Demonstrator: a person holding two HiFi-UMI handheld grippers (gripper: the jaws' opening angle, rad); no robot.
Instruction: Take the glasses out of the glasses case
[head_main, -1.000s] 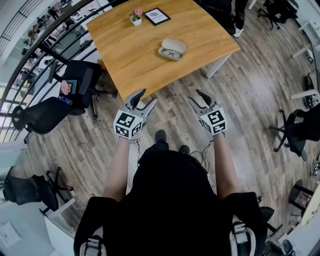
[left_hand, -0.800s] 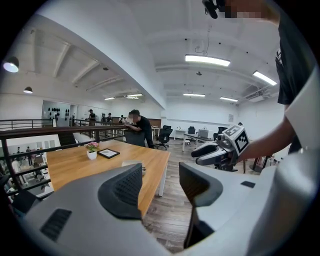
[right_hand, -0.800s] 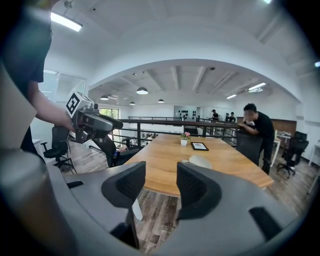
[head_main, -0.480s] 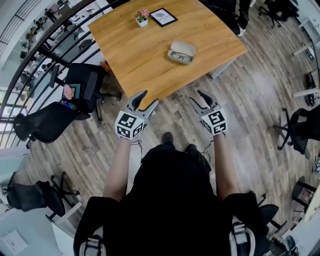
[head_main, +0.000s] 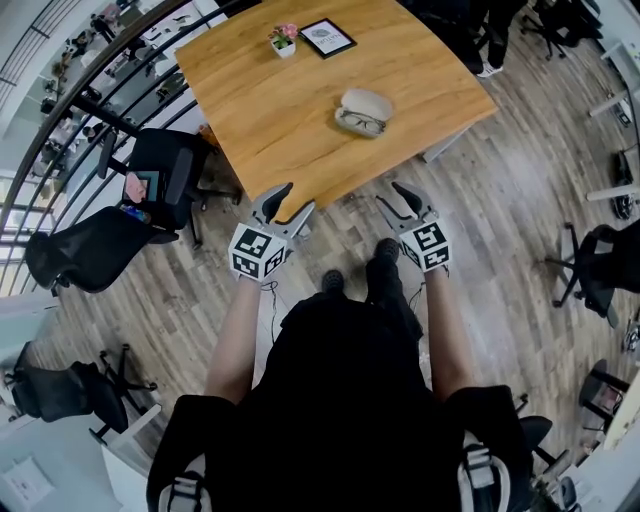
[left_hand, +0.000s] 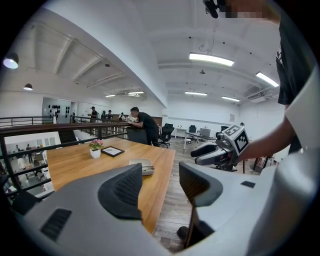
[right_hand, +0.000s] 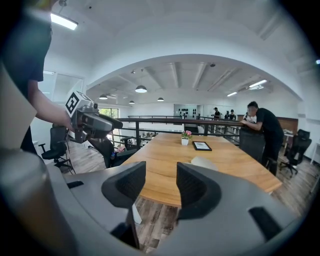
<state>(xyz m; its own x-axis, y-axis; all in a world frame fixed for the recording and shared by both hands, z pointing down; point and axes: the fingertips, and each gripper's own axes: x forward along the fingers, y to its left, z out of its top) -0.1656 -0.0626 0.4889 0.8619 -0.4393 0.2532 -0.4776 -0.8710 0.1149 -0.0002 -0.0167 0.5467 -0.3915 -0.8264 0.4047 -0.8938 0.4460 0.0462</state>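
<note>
Glasses (head_main: 362, 123) sit in the open glasses case (head_main: 368, 100) on the desk (head_main: 260, 90), upper centre of the head view. The right gripper view half hides the glasses case. Left tongs (head_main: 293, 198) and right tongs (head_main: 390, 195) are spread and empty.

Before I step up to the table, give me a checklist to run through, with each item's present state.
1. The glasses case is open: ok, it lies open on the wooden table.
2. The glasses are in the case: ok, they show in its near half.
3. The left gripper is empty, jaws apart: ok.
4. The right gripper is empty, jaws apart: ok.
5. The case is within reach: not ok, both grippers hang over the floor, short of the table's near edge.
6. Room around the case: ok, the potted flower and the framed picture stand apart from it at the far side.
</note>
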